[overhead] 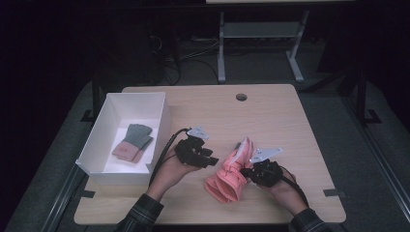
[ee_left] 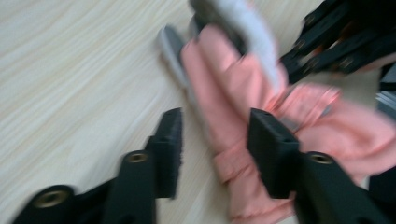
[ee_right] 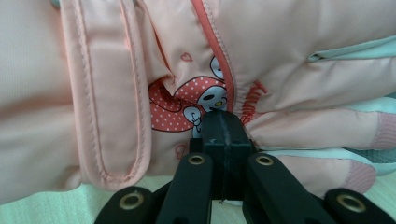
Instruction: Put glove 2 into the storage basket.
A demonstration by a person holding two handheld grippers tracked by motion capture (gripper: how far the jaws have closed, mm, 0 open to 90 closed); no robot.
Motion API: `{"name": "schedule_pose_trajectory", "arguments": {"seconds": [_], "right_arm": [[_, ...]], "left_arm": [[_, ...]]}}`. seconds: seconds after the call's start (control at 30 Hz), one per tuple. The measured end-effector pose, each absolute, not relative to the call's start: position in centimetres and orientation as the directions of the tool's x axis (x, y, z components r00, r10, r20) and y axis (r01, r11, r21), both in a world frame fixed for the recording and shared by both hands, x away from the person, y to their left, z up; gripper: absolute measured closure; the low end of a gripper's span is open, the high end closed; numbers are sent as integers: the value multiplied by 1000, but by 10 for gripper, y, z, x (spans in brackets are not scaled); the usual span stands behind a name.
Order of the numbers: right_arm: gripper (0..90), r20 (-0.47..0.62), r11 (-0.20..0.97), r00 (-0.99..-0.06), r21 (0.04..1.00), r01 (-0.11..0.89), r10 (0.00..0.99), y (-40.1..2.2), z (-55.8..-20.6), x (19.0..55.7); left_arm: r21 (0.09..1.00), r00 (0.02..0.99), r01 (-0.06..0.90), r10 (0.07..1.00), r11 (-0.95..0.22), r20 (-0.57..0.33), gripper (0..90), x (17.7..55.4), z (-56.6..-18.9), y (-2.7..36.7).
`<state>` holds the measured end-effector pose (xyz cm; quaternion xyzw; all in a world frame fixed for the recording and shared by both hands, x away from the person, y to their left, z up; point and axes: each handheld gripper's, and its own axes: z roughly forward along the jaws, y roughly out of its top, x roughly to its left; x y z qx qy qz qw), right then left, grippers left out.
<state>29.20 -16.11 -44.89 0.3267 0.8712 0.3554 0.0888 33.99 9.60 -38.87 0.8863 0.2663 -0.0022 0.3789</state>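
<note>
Glove point(overhead: 231, 174), pink, mid-table, pinched in right gripper point(overhead: 247, 170); left gripper point(overhead: 212, 162) spread beside it.
Risk: thin fabric pinch slips, glove drops short of white box point(overhead: 159, 104).

Pink ski gloves point(overhead: 229, 175) on a pale wood-grain worktop point(overhead: 285, 121)

The gloves have grey-white fingers, coral piping and a red polka-dot cartoon print; a white box point(overhead: 159, 116) holds a grey-and-dusty-pink knit glove point(overhead: 133, 141); both hand-held grippers are black.
</note>
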Motion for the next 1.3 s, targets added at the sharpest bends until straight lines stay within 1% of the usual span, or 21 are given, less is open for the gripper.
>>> {"name": "schedule_pose_trajectory", "arguments": {"seconds": [0.07,0.13,0.27,0.43,0.6,0.67,0.73,0.83,1.03,1.13,1.3], "right_arm": [[900,78,533,-769,677,508,634,-161,-449,292],[900,82,531,-768,676,511,635,-161,-449,292],[900,85,530,-769,676,512,634,-162,-449,292],[900,94,524,-769,680,513,632,-163,-449,293],[900,94,526,-771,679,512,630,-163,-450,293],[900,97,524,-769,678,515,632,-163,-450,293],[900,99,524,-769,677,517,632,-163,-450,293],[900,107,520,-766,674,525,634,-163,-450,293],[900,117,517,-766,673,529,632,-164,-452,294],[900,119,515,-767,675,528,631,-165,-453,294],[900,117,521,-771,673,525,627,-165,-453,294]], "left_arm": [[674,862,471,460,-570,-213,446,341,-385,90],[683,862,470,456,-558,-220,395,343,-383,82],[673,868,469,437,-572,-235,325,347,-388,65],[657,870,473,431,-587,-242,286,349,-397,47],[633,870,480,422,-608,-255,268,352,-411,36],[627,869,484,422,-610,-260,268,352,-415,35],[615,856,509,427,-602,-291,260,354,-423,33],[590,856,512,427,-624,-292,213,357,-431,35],[544,823,568,438,-618,-362,157,363,-447,38],[540,813,582,433,-608,-389,144,365,-452,38],[537,809,587,426,-605,-405,126,365,-456,37]]}}
